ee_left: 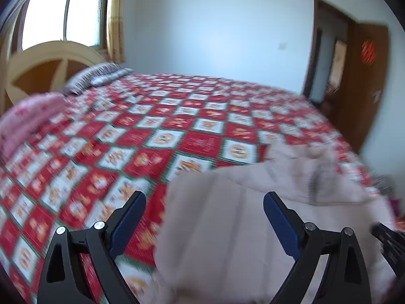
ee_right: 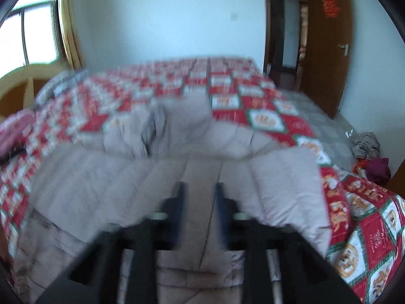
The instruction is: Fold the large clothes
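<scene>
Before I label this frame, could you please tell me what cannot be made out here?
- Right wrist view: blur hides whether the right gripper pinches the padded coat.
- Left wrist view: coat's near hem, cut off by the bottom edge.
- Both views: bedspread print, smeared.

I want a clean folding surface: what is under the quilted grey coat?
The grey coat lies on the red checked bedspread, which shows around it. Whatever is directly beneath the coat is covered.

Right gripper [ee_right: 200, 195] motion-blurred, grip on coat [ee_right: 141, 177] unclear; bedspread [ee_left: 152, 136] smeared.
</scene>
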`<state>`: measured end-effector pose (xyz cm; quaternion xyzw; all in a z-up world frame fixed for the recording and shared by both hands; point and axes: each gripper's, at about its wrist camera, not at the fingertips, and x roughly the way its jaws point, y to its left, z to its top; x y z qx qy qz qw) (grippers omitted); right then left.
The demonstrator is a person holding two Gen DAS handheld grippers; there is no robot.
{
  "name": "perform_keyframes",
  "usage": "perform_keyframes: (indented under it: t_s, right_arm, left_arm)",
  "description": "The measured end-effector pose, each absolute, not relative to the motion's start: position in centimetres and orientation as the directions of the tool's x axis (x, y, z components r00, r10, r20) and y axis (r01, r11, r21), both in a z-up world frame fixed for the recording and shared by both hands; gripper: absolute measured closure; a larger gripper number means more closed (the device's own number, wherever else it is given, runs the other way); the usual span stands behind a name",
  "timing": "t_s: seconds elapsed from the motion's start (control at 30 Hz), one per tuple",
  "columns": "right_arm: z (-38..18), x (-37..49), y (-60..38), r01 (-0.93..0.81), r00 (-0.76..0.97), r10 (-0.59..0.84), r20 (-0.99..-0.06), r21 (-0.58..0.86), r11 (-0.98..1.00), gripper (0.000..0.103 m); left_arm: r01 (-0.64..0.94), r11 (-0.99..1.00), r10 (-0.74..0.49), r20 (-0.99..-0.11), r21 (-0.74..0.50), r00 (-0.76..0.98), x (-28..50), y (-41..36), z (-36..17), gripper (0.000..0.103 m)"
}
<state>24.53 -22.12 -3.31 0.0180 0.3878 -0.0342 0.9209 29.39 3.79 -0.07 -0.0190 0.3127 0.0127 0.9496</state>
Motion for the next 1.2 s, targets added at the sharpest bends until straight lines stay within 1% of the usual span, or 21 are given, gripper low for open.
perform_keyframes:
  t_s: [0.07,0.2,0.23,0.27,0.33,0.4,0.57,0.63,0.7,0.73,0.77,0.8,0.83,0.87,0.9,1.0,1.13,1.2]
  right_arm:
    - [-5.0,24.9,-22.7,0.091,0.677,-0.071,-0.732,-0.013,0.996,0.089]
    - [-6.7,24.6,-24.3,0.103,0.666,-0.059,-0.744,0.014,0.995,0.092]
    - [-7.0,24.6,-24.5,0.103,0.669,-0.050,-0.742,0.026,0.994,0.094]
    - [-7.1,24.5,-24.6,0.106,0.672,-0.047,-0.739,0.033,0.994,0.095]
    - [-7.5,24.3,-24.6,0.111,0.678,-0.047,-0.733,0.040,0.993,0.095]
    - [-7.5,24.3,-24.3,0.114,0.680,-0.055,-0.732,0.031,0.993,0.095]
    - [-7.4,24.2,-24.3,0.116,0.679,-0.047,-0.732,0.044,0.992,0.095]
    - [-7.3,24.3,-24.2,0.115,0.669,-0.050,-0.742,0.036,0.993,0.093]
    - [-6.3,24.8,-24.1,0.119,0.634,-0.050,-0.771,0.033,0.992,0.091]
    - [-5.4,25.2,-24.3,0.125,0.631,-0.026,-0.775,0.068,0.990,0.086]
    - [-4.5,25.3,-24.5,0.126,0.645,0.005,-0.764,0.114,0.985,0.077]
    - [-3.3,25.6,-24.7,0.131,0.671,0.044,-0.741,0.177,0.976,0.068]
    - [-2.4,26.0,-24.9,0.137,0.686,0.063,-0.725,0.214,0.967,0.043]
    - [-1.5,26.7,-24.8,0.143,0.700,0.080,-0.709,0.249,0.958,0.023]
    - [-0.9,27.7,-24.7,0.146,0.705,0.097,-0.703,0.277,0.950,0.020]
    - [-0.1,32.0,-24.1,0.173,0.684,0.115,-0.720,0.314,0.933,0.021]
    - [0.2,37.6,-23.4,0.228,0.655,0.137,-0.743,0.367,0.902,0.021]
    - [-0.1,39.2,-23.2,0.256,0.642,0.109,-0.759,0.347,0.902,0.021]
  left_arm:
    - [-0.059,0.998,0.063,-0.612,0.027,0.789,31.2,3.3,-2.1,0.009]
    - [-0.061,0.995,0.094,-0.671,0.073,0.735,32.4,3.5,-7.3,0.009]
    - [-0.050,0.997,0.076,-0.691,0.058,0.719,32.4,3.6,-8.7,0.009]
    - [-0.041,0.999,0.030,-0.725,0.002,0.688,32.9,4.3,-9.5,0.007]
    - [-0.059,0.997,-0.003,-0.735,-0.059,0.679,33.2,5.2,-9.6,0.006]
    - [-0.063,0.995,-0.013,-0.752,-0.072,0.659,33.5,5.4,-10.0,0.005]
    - [-0.074,0.997,0.065,-0.732,0.020,0.679,32.8,3.8,-9.6,0.005]
    - [-0.080,0.997,0.052,-0.714,-0.005,0.698,32.2,4.3,-9.3,0.005]
    - [-0.082,0.992,0.001,-0.662,-0.092,0.749,31.0,5.6,-8.4,0.005]
    - [-0.079,0.989,-0.017,-0.638,-0.122,0.769,30.6,6.0,-8.1,0.005]
    - [-0.070,0.984,-0.040,-0.595,-0.161,0.803,29.8,6.5,-7.5,0.005]
    - [-0.066,0.983,-0.045,-0.574,-0.170,0.817,29.6,6.5,-7.2,0.005]
    - [-0.061,0.984,-0.043,-0.558,-0.165,0.829,29.4,6.3,-6.9,0.005]
    - [-0.054,0.988,-0.035,-0.555,-0.144,0.831,29.4,5.9,-6.8,0.005]
    - [-0.047,0.991,-0.031,-0.563,-0.124,0.826,29.7,5.4,-6.9,0.005]
    - [-0.027,0.997,-0.018,-0.606,-0.066,0.795,30.8,4.2,-7.4,0.005]
    - [-0.024,0.998,-0.019,-0.637,-0.058,0.771,31.4,4.1,-8.0,0.005]
    - [-0.027,0.998,-0.017,-0.658,-0.057,0.753,31.7,4.2,-8.4,0.005]
